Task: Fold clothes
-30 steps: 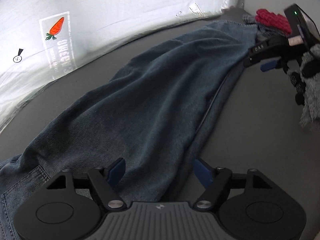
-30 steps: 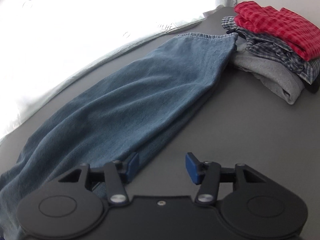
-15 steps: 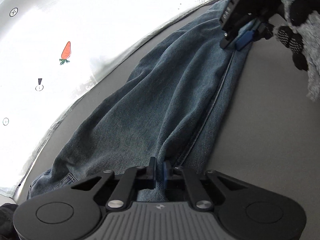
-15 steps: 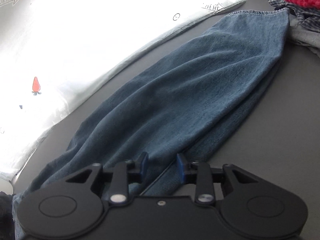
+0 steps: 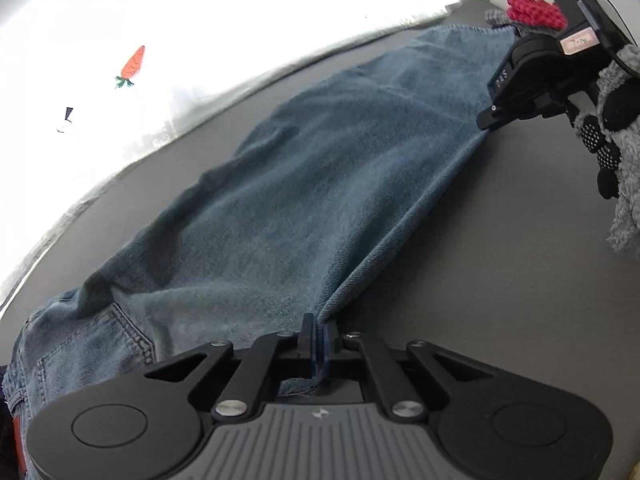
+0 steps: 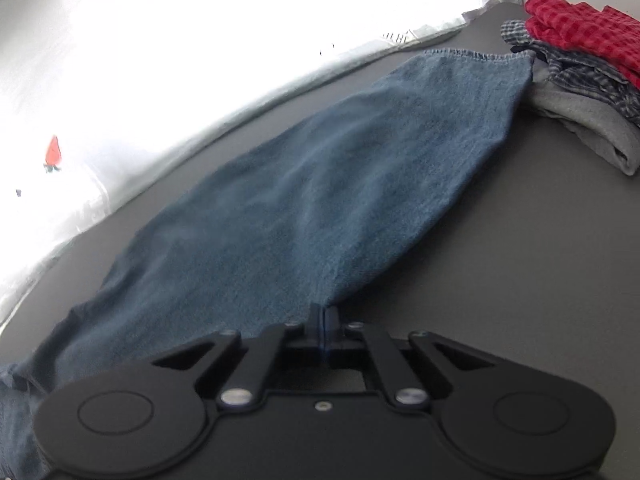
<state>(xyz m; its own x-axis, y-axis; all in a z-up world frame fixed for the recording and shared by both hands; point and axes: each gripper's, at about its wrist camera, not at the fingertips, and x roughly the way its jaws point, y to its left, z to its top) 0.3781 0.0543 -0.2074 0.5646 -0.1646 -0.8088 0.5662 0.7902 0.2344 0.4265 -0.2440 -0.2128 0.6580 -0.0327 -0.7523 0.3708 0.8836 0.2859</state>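
A pair of blue jeans [image 5: 320, 200] lies stretched along the grey table [image 5: 500, 280], waistband at the near left, leg hem at the far right. My left gripper [image 5: 317, 330] is shut on the near edge of the denim, close to the waist end. Farther along the same edge, my right gripper [image 5: 485, 122] pinches the leg. In the right wrist view, the right gripper [image 6: 322, 318] has its jaws closing tight on the jeans [image 6: 320, 200], with fabric pulled into a small peak between the pads.
A stack of folded clothes [image 6: 580, 80], red checked on top, sits at the far right by the hem. A bright white sheet with a carrot print [image 5: 132, 64] runs along the table's far side. A gloved hand [image 5: 612, 128] holds the right gripper. Bare table [image 6: 520, 260] lies to the right.
Both grippers were open a second ago. The left shut on the jeans' edge first; the right then narrowed and shut on it. The gripped edge now pulls up into taut ridges.
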